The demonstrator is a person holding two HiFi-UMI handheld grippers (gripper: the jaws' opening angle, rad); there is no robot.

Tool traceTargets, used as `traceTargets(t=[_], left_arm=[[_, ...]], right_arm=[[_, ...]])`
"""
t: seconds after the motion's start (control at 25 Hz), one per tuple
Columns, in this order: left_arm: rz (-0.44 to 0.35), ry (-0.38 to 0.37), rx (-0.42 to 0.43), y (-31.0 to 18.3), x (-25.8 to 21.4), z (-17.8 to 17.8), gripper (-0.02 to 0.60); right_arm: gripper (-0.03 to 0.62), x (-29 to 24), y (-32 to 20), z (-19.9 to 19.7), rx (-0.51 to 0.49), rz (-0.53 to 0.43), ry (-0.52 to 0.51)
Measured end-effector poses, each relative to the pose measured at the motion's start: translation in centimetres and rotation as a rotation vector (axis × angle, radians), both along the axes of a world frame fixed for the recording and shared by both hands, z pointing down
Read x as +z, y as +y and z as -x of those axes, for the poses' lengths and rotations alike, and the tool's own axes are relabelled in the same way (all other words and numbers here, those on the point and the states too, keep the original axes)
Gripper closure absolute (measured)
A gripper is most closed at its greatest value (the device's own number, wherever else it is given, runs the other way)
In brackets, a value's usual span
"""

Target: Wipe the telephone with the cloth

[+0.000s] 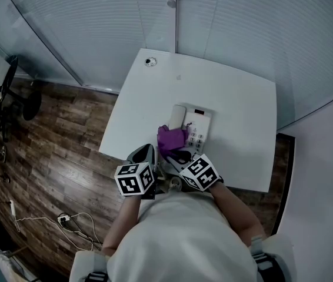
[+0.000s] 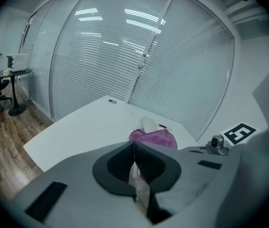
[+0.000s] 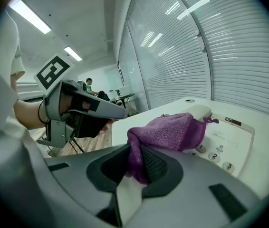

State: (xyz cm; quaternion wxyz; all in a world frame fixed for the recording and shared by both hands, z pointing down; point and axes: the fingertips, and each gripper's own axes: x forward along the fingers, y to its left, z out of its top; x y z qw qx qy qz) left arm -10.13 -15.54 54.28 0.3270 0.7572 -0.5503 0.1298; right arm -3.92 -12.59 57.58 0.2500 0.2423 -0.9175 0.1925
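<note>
A glass wall with lowered blinds (image 1: 243, 28) runs behind the far edges of the table, and dark wood flooring (image 1: 55, 151) lies off its left edge. The white table (image 1: 237, 151) carries little. A white desk telephone (image 1: 200, 124) sits near the table's middle, a little toward the near edge, with its handset (image 1: 179, 115) in the cradle on the side facing the left edge and its keypad (image 1: 195, 137) on the end nearest the person.

The left gripper (image 1: 147, 148) hangs over the near edge of the table, just beside the cloth on its left and apart from it. In the left gripper view its jaws are pressed together with nothing between them. The right gripper (image 1: 175, 153) sits just to its right, also at the near edge, pointing at the telephone. Its jaws are clamped on a bunched fold of the purple cloth (image 1: 172, 137).

From that grip the cloth spreads forward and lies on the telephone's near left part. It covers the lower end of the handset and the left side of the keypad. In the right gripper view the number keys (image 3: 214, 156) show bare just right of the cloth.

A small round cable grommet (image 1: 150, 61) sits by the table's far left corner.
</note>
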Motion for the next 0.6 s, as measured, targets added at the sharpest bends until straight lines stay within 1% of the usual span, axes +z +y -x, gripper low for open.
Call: traceTargets(t=[0.28,0.6], left_arm=[[0.006,0.003,0.015,0.1,0.3,-0.7,0.56],[0.011,-0.001,0.015,0.2,0.3,-0.6,0.56]], right_arm=[[0.514,0.9,1.3,0.5,-0.048,0.03,0.01],[0.516,1.4,2.0,0.9,-0.072,0.059,0.012]])
